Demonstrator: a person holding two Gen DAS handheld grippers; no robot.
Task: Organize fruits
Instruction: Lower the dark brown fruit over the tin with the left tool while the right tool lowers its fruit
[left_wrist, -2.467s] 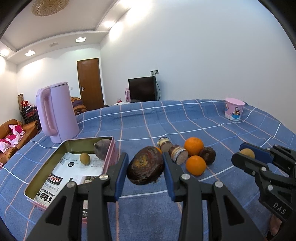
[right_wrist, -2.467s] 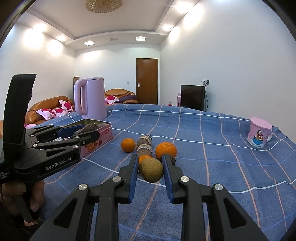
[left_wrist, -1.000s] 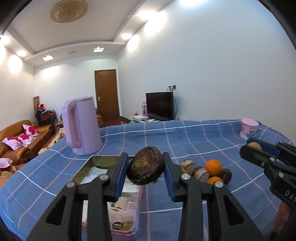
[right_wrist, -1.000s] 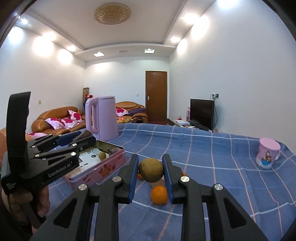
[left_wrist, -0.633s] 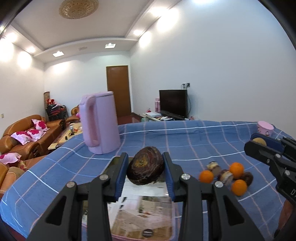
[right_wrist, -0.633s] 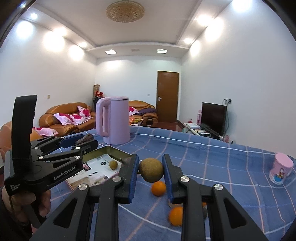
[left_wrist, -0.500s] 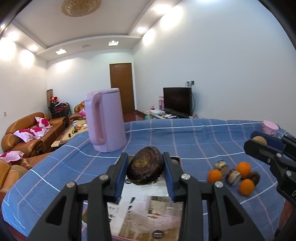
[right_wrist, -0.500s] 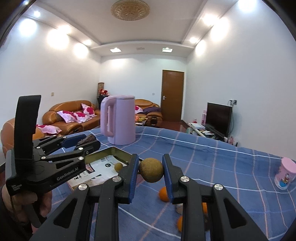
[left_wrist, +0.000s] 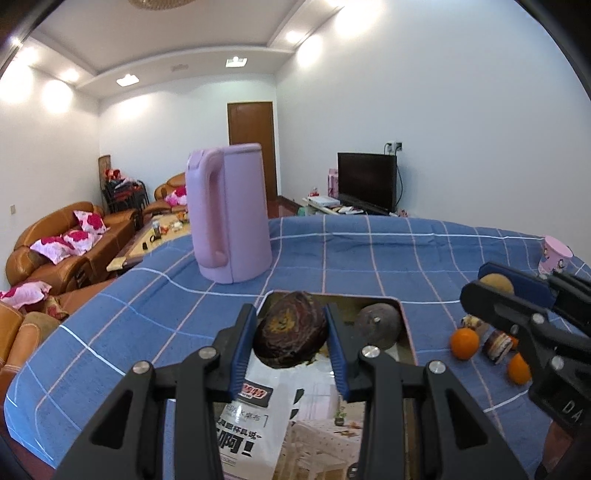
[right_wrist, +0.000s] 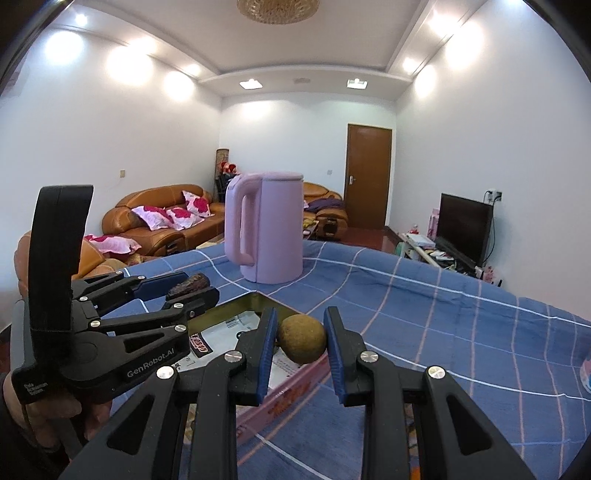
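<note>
Tin (left_wrist: 405, 325) half-hidden by left gripper (left_wrist: 291, 338) — jaws clamping dark fruit (left_wrist: 291, 339), oranges (left_wrist: 464, 343) partly blocked

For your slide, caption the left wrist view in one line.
Left gripper holds a dark fruit over the tin.

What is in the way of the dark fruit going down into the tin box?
Nothing visible. The left gripper holds the dark fruit over the tin box; another fruit sits aside in its far corner.
</note>
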